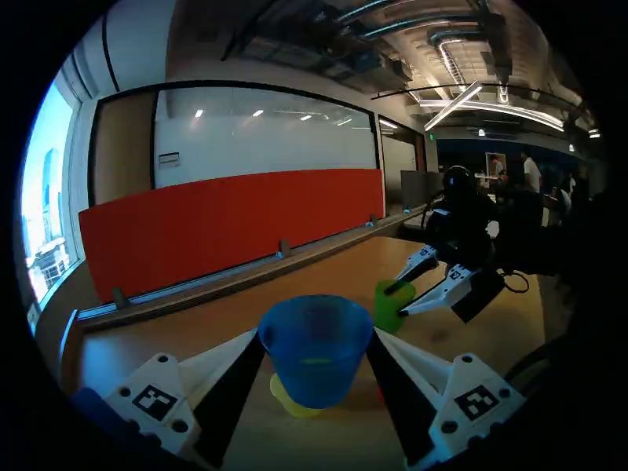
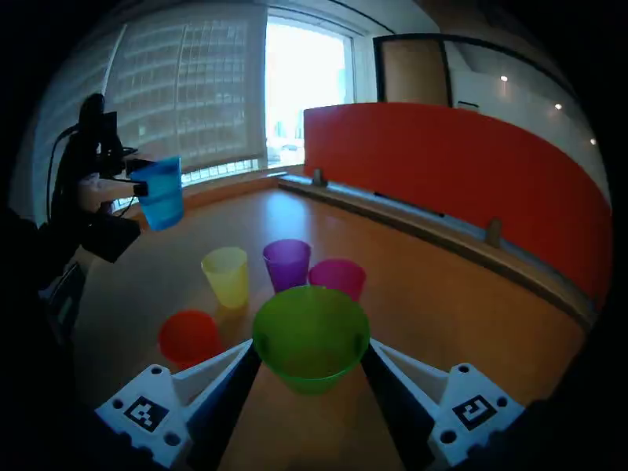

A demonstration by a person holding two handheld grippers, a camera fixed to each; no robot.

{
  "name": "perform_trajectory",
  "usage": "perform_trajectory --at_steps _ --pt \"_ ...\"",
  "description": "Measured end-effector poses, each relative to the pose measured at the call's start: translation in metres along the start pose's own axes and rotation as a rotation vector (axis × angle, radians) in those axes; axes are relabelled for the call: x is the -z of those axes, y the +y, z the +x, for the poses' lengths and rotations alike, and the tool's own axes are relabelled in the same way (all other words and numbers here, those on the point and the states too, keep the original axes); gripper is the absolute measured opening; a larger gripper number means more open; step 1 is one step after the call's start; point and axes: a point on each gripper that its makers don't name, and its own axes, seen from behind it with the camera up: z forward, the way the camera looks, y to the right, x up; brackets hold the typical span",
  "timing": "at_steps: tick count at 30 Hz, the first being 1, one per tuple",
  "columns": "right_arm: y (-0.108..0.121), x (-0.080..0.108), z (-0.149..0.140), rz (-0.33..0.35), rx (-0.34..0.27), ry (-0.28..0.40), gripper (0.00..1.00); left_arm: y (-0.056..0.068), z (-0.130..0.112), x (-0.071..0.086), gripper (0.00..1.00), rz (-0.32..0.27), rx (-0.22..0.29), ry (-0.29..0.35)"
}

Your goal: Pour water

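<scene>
Gripping a translucent blue plastic cup (image 1: 315, 369), the left gripper (image 1: 315, 337) has its two white fingers pressed against the cup's opposite sides just below the rim and holds it upright. A faint pale line shows low inside the cup, but whether that is water cannot be told. In the right gripper view this blue cup hangs clear above the brown wooden table (image 2: 439, 290), off to the far left in front of the window blinds (image 2: 188, 94). The right gripper (image 2: 312, 345) is closed the same way on a translucent green plastic cup (image 2: 312, 330), one finger on each side, the cup upright with its mouth open to the camera; whether its base touches the table cannot be told. Just beyond the green cup four more plastic cups stand on the table in a loose cluster: a red cup (image 2: 188, 337) nearest on the left, a yellow cup (image 2: 226, 275) behind it, a purple cup (image 2: 286, 263) in the middle and a magenta cup (image 2: 337, 279) touching or just beside the purple one. A long red partition panel (image 1: 235, 224) runs along the table's far edge.
</scene>
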Motion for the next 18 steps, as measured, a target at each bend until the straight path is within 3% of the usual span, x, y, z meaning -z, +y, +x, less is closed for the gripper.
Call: perform_trajectory --at_steps 18 --pt "-0.023 0.032 0.060 -0.018 0.033 0.167 0.89 0.007 0.011 0.008 0.87 0.014 0.000 0.030"
